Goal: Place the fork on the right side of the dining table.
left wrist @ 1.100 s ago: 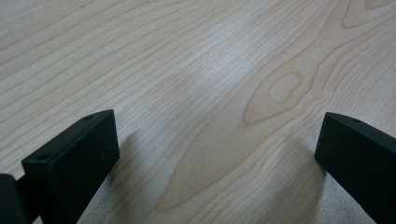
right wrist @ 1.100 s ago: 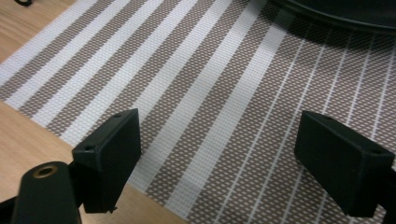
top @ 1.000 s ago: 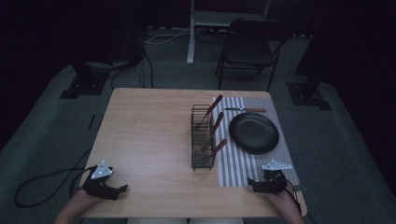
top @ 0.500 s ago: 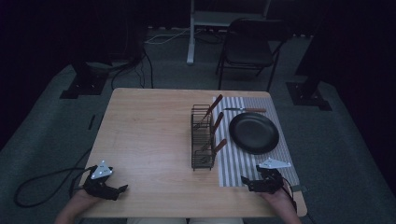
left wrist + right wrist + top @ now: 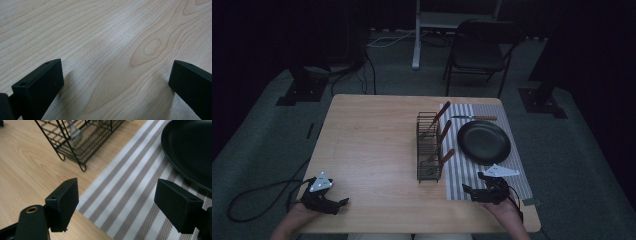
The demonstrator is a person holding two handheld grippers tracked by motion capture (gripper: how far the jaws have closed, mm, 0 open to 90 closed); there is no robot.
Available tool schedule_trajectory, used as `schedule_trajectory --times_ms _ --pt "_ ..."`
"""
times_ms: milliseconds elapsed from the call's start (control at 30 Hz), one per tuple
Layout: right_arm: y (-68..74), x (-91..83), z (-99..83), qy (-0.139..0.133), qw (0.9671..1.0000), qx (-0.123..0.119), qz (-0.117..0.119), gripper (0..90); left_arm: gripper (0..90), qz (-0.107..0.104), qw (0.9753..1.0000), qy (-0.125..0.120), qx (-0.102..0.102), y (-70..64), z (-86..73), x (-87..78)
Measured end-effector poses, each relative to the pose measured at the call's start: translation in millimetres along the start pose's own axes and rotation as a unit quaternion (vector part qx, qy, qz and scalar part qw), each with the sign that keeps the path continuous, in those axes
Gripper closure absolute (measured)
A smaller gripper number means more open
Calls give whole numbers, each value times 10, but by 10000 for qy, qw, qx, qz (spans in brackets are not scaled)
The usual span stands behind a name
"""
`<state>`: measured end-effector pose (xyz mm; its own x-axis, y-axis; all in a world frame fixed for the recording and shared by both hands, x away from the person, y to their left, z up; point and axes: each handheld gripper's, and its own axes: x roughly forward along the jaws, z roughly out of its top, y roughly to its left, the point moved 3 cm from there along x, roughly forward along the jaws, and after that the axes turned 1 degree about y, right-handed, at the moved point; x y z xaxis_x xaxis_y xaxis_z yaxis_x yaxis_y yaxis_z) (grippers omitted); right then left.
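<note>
Light wood table in a dark room, grey carpet floor around it. Landmark = black wire rack, standing upright right of table centre. Three wooden-handled utensils stick up out of the rack, leaning toward the plate side. Striped mat lies just beside the rack on its right, edge touching or nearly touching the rack feet. Black plate sits on the mat, right of the rack. Knife w/ wooden handle lies on the mat beyond the plate, far-right of the rack.

Right gripper near-right of the rack, over the mat's near end; jaws wide apart, nothing between them, per right gripper view. Left gripper well apart from the rack, at the near-left table corner; jaws spread, nothing held, bare wood between them.

Behind the table, far side from the rack: folding chair, a white desk leg, cables on floor. Black stand bases left and right.
</note>
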<state>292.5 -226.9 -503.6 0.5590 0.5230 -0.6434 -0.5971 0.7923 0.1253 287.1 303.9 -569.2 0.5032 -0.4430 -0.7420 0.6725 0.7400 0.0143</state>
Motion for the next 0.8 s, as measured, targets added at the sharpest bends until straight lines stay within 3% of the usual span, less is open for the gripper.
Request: schedule_trajectory --times_ms 800 --pt "349 -108 559 -559 9982 -152 152 237 0 -2 10000 7 4 1 0 -1"
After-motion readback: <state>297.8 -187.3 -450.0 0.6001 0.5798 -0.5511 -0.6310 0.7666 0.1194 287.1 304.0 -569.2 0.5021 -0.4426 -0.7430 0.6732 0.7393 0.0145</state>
